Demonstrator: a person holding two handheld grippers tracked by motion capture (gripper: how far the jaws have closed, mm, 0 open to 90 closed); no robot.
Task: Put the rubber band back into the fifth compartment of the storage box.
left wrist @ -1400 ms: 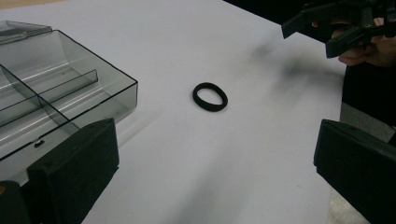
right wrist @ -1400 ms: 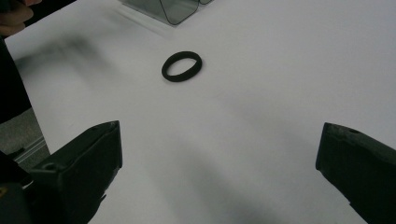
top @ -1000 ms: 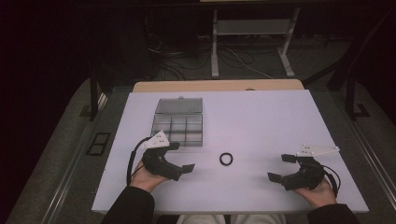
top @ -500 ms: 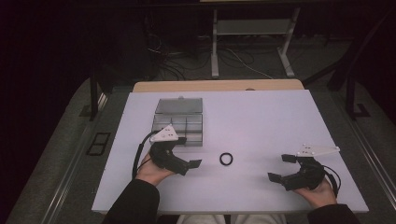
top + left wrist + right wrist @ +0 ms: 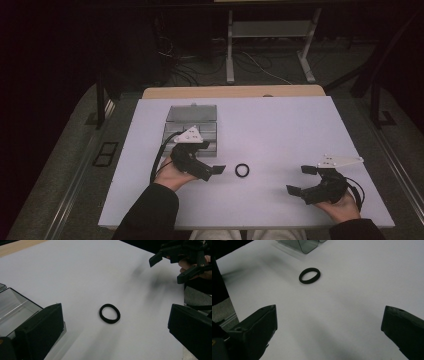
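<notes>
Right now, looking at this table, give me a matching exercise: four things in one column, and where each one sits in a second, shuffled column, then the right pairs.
Things
1. black ring
2. clear compartment box
3. left gripper
4. right gripper

Places
A. near the table's right front corner, jaws apart
B. flat on the table between the two grippers
C. far left part of the table, behind the left hand
D. just left of the ring, jaws apart, pointing at it

Pairs: 1-B, 2-C, 3-D, 4-A
</notes>
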